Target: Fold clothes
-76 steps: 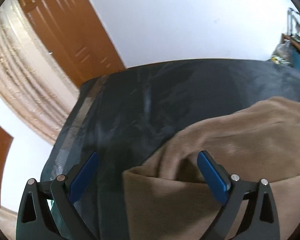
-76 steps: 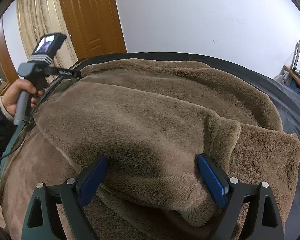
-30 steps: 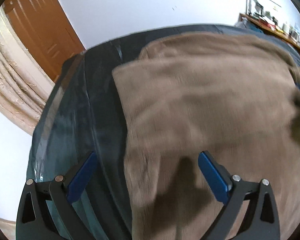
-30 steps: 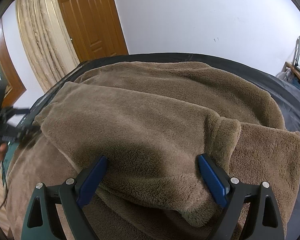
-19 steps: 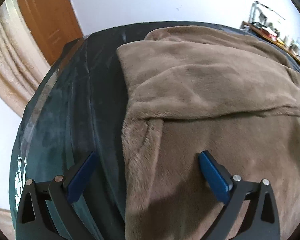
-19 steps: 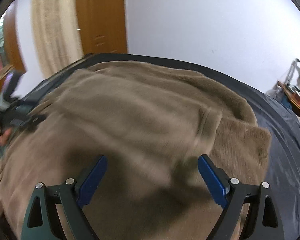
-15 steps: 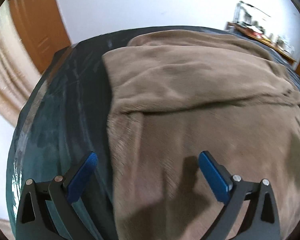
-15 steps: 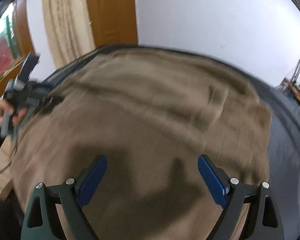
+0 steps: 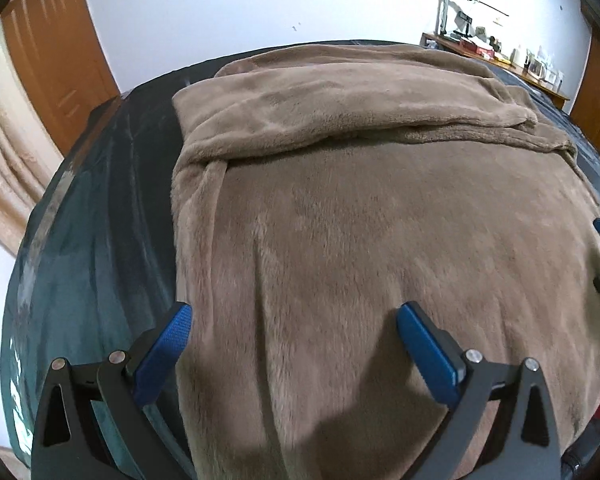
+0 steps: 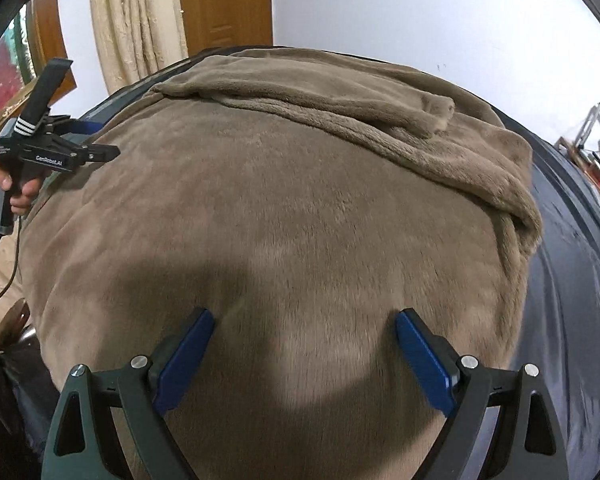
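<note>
A plain taupe-brown fleece garment (image 9: 380, 208) is seen on a dark teal-black bed cover (image 9: 100, 208); blue pads (image 10: 420, 356) are carried on black tongs.

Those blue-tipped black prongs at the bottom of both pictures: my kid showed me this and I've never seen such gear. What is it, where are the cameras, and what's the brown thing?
There is no robot here. A person holds a two-finger gripper in each hand, and a fisheye camera on each looks along its fingers. One picture is from the left gripper, the other from the right gripper; the right view also shows the left one, held by a hand. Both are open and hold nothing. The brown thing is a fleecy brown garment, its far part folded over, lying on a dark cover.
</note>
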`<state>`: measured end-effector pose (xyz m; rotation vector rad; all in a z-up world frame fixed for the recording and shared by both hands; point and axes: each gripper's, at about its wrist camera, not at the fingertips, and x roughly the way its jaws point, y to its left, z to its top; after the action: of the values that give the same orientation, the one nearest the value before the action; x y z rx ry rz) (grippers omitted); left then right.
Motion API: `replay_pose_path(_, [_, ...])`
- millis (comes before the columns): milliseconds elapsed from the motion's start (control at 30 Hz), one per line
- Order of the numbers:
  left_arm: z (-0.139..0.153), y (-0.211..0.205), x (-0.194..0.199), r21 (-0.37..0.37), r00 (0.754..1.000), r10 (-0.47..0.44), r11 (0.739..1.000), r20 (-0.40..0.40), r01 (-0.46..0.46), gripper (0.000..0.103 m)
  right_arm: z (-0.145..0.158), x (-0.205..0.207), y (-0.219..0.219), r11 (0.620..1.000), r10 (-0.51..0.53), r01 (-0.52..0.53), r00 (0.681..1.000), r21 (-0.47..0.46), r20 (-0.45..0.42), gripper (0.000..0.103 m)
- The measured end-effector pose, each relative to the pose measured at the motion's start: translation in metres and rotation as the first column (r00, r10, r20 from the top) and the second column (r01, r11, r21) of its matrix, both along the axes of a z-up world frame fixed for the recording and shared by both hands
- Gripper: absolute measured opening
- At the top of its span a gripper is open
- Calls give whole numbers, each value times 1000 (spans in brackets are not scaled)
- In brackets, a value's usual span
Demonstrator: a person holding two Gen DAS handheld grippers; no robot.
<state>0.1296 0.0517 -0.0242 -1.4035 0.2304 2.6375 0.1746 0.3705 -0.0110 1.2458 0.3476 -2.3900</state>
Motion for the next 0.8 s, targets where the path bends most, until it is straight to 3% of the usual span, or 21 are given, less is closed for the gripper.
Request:
replay_pose_path(433, [-2,-53,75,125,994,100,988,-34,-94,102,4,89,44,982,-81,72,996,-177,-46,94])
replay_pose_path(700, [5,-93,131,329,992,121,939,-33,-104,102,3,129,46,958,-56,45,998,-282,-33,94])
replay_pose_path(800, [3,-99,147,370,994,108,925,-35,-88,102,1,138,49,947,-59,45,998,-317,-35,94])
